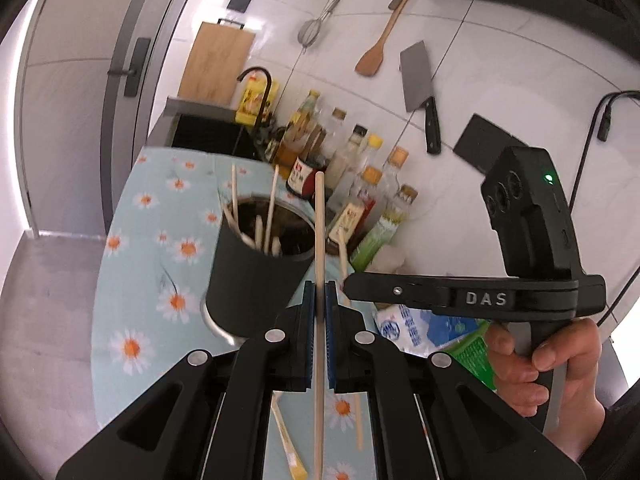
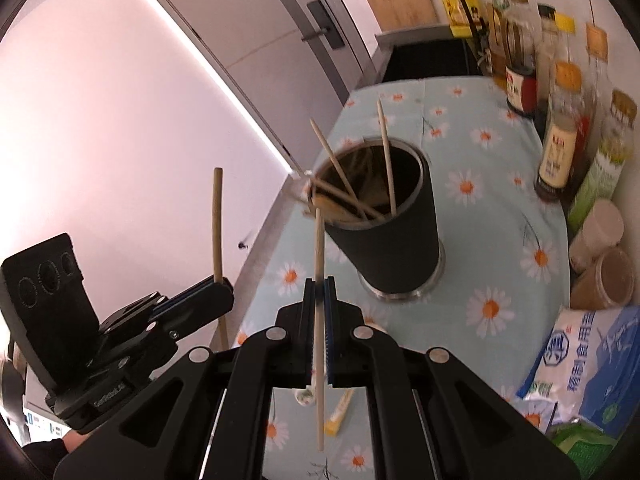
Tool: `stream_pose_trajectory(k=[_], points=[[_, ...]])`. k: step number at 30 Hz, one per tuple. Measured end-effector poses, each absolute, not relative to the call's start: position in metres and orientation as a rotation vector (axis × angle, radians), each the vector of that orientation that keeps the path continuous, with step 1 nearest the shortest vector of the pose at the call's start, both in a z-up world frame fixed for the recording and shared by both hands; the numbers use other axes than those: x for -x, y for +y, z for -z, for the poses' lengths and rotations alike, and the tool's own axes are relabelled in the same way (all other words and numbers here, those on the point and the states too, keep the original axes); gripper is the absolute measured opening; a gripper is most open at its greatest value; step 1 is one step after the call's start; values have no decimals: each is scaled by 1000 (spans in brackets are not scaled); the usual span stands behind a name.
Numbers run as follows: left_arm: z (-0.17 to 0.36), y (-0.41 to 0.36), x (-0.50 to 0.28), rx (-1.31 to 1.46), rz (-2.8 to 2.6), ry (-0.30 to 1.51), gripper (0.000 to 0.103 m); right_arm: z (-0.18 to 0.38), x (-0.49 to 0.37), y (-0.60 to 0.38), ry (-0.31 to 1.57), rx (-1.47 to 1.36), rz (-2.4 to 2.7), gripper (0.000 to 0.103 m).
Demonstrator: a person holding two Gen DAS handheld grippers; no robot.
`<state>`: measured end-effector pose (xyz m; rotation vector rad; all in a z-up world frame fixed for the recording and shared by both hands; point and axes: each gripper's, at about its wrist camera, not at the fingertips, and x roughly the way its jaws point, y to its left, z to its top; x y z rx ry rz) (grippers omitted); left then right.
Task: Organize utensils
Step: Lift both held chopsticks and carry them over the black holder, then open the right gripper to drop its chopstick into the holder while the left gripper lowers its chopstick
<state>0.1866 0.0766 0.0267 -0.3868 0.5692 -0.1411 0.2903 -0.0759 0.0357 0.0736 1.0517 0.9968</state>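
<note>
Left wrist view: my left gripper (image 1: 319, 300) has its blue pads closed tight on a single wooden chopstick (image 1: 319, 240), which stands nearly upright between them, top end well above the pads and lower end running down past the bottom of the frame. Just ahead and slightly left sits the dark utensil cup (image 1: 256, 272) on the daisy-print tablecloth (image 1: 132, 280); several light wooden sticks lean inside it. The right gripper (image 1: 348, 286) comes in from the right, its tip close beside my left pads, with a second chopstick (image 1: 343, 256) at its tip. The person's hand (image 1: 552, 372) holds its handle. A row of bottles (image 1: 360, 184) lines the wall behind the cup. A cleaver (image 1: 420, 92) and a wooden spatula (image 1: 378, 40) hang on the tiles. Two more sticks lie on the cloth below my gripper; details blurred.

Right wrist view: the right gripper (image 2: 319, 300) is likewise clamped fully onto its chopstick (image 2: 319, 320), held nearly vertical, tip up near the cup rim in the picture. The utensil cup (image 2: 392, 240) stands ahead and right, upright, sticks fanned out inside. The left gripper (image 2: 218, 288) shows at left, closed on its chopstick (image 2: 218, 224), upright and off the counter edge. A salt bag (image 2: 584, 360) lies at the right, beside two lidded jars (image 2: 600, 264).
</note>
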Motion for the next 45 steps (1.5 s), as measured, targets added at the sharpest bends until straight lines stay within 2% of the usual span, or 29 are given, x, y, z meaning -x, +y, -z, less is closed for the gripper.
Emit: stream_pose_trajectory(k=[16, 25, 32, 45], points=[[-75, 123, -237, 390, 195, 304, 4, -101, -323, -59, 676, -117, -986, 5], [-92, 140, -264, 401, 190, 164, 4, -120, -346, -67, 502, -202, -932, 5], [-87, 139, -284, 390, 162, 106, 4, -114, -366, -71, 448, -209, -888, 5], [-56, 128, -308, 356, 144, 170, 4, -88, -380, -71, 453, -220, -872, 5]])
